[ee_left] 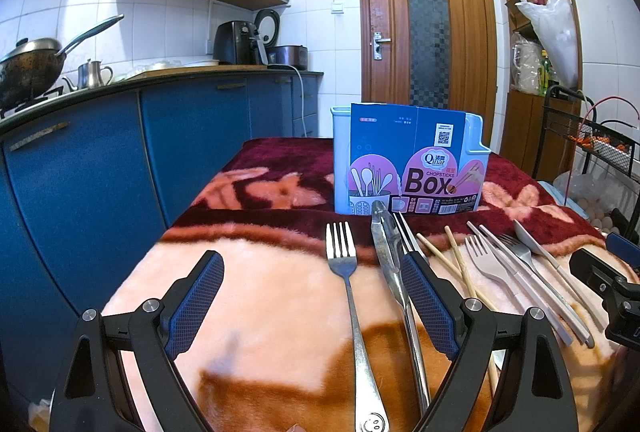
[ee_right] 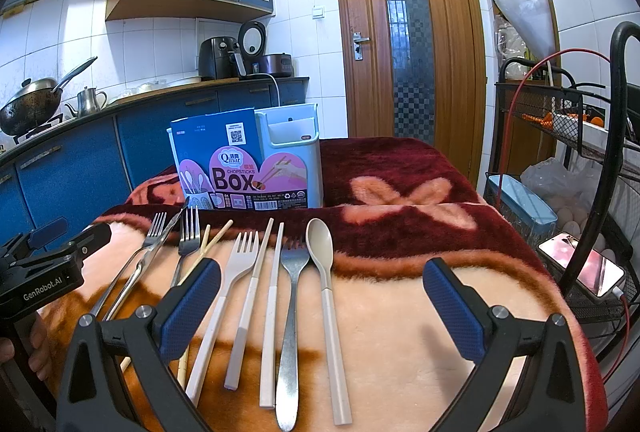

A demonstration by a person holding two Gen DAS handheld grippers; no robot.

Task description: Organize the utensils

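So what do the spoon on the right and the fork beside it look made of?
Spoon: apparently matte plastic or a composite, beige bowl with a paler, faintly speckled handle, no shine. Fork beside it: likely stainless steel, grey and reflective, somewhat dulled.

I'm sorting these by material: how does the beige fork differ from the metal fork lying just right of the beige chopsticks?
The beige fork is matte and pale, with a straight, squared handle; the metal fork is shiny grey steel with a rounded handle that widens toward its end. The beige fork lies slanted, the metal fork nearly straight. Both lie flat on the blanket, tines toward the chopsticks box.
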